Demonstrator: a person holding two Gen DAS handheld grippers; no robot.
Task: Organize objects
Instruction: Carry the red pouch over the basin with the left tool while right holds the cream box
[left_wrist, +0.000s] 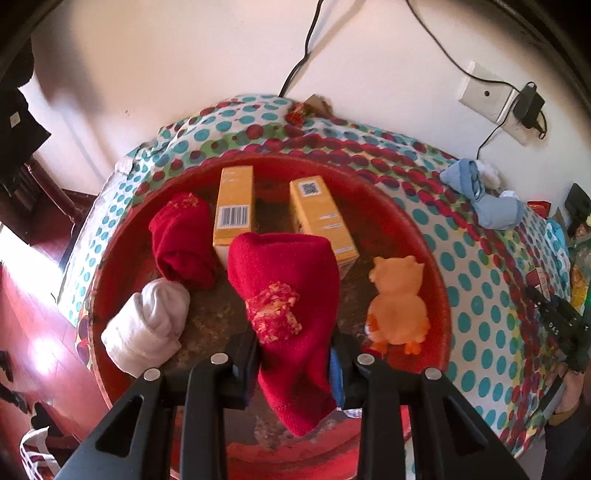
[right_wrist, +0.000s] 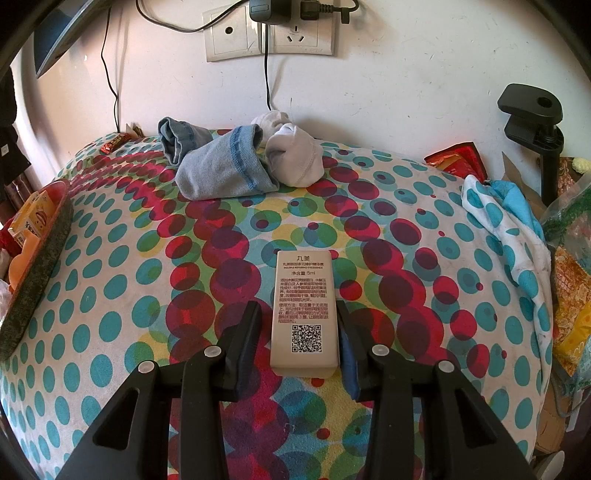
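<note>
In the left wrist view my left gripper is shut on a red sock and holds it over a round red tray. In the tray lie another rolled red sock, a white sock roll, two yellow boxes and an orange toy owl. In the right wrist view my right gripper straddles a beige box with a QR code lying on the dotted cloth. The left finger stands clear of the box, so the jaws look open.
Grey-blue socks and a white sock lie at the cloth's far edge by the wall. The tray's rim shows at the left. Snack packets and a black clamp stand crowd the right. Cables hang from wall sockets.
</note>
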